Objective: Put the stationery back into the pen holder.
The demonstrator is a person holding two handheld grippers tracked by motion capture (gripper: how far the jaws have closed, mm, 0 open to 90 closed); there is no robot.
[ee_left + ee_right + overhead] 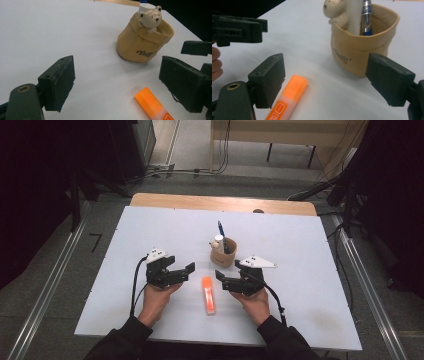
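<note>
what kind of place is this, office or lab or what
Most likely a lab or recording workspace, not an ordinary office: a white table stands on bare floor between metal rails, loose cables trail behind it, and dark screens close off both sides.

highlighter [208,295] on table [300,285] | before pen holder [222,256] | pen [221,234] in holder

A: What's the person wearing?
B: Dark sleeves. Each hand carries a black claw: left claw [181,268], right claw [226,279].
A: Anything on them?
B: Grey three-cornered plates, trailing black cables, brass-ringed screw holes beside blocky pads.
</note>
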